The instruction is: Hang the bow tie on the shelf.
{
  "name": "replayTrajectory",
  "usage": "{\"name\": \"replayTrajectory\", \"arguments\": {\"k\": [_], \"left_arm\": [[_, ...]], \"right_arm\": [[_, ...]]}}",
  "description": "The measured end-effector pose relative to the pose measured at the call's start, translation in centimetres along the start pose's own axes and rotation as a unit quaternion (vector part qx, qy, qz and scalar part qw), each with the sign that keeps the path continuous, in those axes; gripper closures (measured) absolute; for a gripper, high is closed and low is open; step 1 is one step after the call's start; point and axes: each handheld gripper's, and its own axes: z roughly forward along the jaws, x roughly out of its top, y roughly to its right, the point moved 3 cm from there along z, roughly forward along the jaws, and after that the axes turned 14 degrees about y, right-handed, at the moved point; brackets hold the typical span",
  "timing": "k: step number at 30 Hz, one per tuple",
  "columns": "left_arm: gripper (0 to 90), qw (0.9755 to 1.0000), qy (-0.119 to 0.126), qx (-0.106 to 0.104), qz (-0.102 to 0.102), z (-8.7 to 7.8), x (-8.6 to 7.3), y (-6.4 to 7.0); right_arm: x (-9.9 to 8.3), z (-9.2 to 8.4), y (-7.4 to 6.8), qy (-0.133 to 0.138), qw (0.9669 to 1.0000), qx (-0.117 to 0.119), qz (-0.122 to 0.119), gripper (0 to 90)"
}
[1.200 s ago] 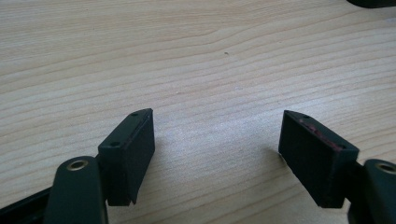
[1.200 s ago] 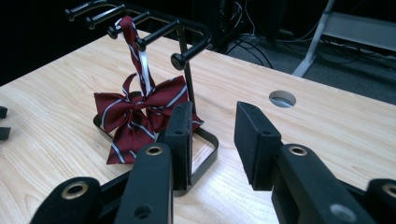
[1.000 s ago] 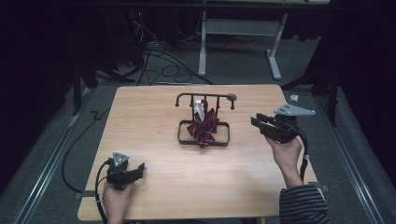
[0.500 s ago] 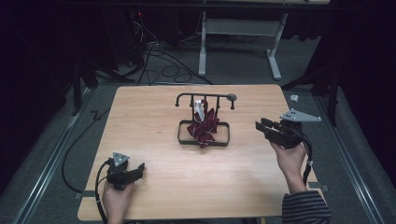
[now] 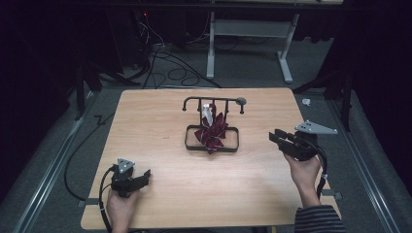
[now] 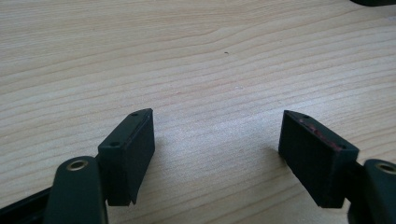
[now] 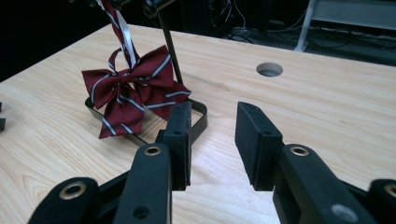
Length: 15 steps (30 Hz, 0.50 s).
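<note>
Now closing in: right gripper [image 5: 278,138], jaws apart and empty, aimed at the striped bow tie [image 5: 212,132] hanging on the rack [image 5: 213,144] at frame centre. Left gripper [image 5: 142,177] parked lower left, open too. Next: reach further, centre jaws on the bow, pinch.

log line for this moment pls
left gripper: open, empty, low over table | right gripper: open, empty, aimed at bow tie | bow tie: hanging on stand

Dark rm. Light wood desk [image 5: 160,194] w/ round hole, grey carpet floor [image 5: 43,160], black cables [image 5: 160,63], white table legs [image 5: 286,63] behind.
</note>
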Motion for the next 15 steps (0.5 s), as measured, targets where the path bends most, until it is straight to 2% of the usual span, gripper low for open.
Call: {"name": "replayTrajectory", "arguments": {"k": [9, 10, 15], "left_arm": [[27.4, 1.0, 0.0, 0.0, 0.0, 0.0, 0.0, 0.0], [27.4, 1.0, 0.0, 0.001, 0.001, 0.0, 0.0, 0.0], [27.4, 1.0, 0.0, 0.0, 0.0, 0.0, 0.0, 0.0]], "right_arm": [[-1.3, -0.3, 0.4, -0.003, 0.9999, -0.004, 0.011, 68.0], [-1.7, -0.4, 0.5, -0.004, 0.9998, -0.005, 0.018, 68.0], [-2.9, -0.4, 0.7, -0.014, 0.9996, -0.005, 0.024, 67.9]]}}
